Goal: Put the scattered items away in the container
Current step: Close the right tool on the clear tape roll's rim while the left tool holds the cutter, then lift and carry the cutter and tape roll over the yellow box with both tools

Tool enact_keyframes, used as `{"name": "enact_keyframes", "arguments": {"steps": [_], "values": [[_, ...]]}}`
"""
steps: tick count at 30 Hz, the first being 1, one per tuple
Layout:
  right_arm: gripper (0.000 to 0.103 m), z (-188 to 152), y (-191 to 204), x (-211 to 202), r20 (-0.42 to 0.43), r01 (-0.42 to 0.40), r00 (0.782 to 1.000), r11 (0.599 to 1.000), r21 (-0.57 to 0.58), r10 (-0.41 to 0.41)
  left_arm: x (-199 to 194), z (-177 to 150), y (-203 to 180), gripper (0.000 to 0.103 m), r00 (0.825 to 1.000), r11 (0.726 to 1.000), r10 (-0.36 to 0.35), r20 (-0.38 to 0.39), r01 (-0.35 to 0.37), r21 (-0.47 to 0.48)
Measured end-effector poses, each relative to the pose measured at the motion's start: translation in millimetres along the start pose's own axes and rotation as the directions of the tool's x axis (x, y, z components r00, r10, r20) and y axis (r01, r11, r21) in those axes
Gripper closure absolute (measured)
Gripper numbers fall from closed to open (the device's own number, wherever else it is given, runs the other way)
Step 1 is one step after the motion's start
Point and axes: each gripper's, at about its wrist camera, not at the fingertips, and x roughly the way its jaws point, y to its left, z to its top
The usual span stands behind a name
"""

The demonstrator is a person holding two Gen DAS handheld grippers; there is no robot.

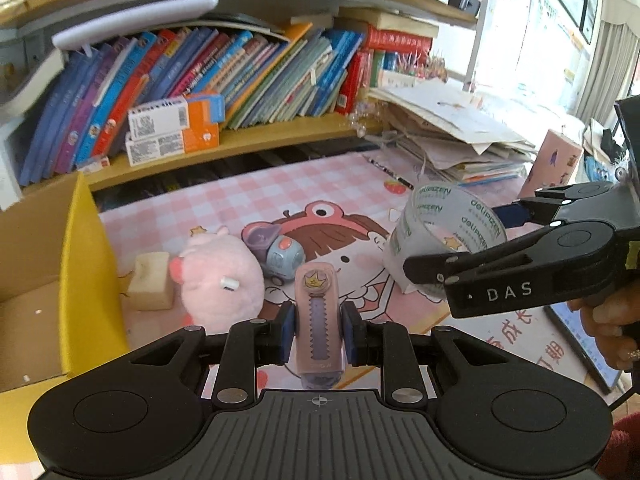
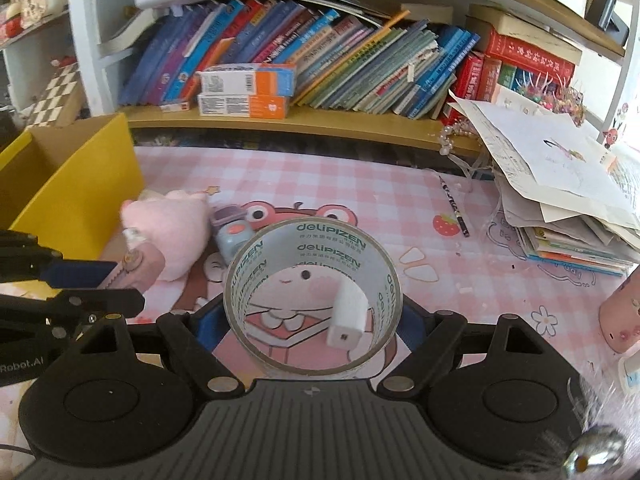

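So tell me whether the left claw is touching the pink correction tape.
Touching. The left wrist view shows the left claw closed on the pink correction tape, a blue pad pressed against each side, holding it above the mat.

The counter (image 1: 248, 196) has a pink and white checked cover with a cartoon face, brown hair and a red strawberry on it. The box (image 1: 86, 264) is yellow outside and brown inside. The soft toy (image 1: 218, 280) is pink. The little car (image 1: 282, 256) is blue-grey with a purple top. The tape roll (image 2: 314, 296) is clear grey with green letters. The left claw (image 1: 318, 330) is black with blue pads (image 1: 286, 330), and the small case (image 1: 318, 320) between them is pink with a purple zigzag stripe and a gold crown.
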Motion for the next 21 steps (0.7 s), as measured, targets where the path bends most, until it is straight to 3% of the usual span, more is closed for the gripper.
{"name": "enact_keyframes", "arguments": {"steps": [21], "values": [[0.020,-25,34,-46,0.020,-0.013,1.000,1.000,0.024,0.013,-55,-20,4,0.080,0.998,1.000,-0.001,0.067,0.000,0.011]]}}
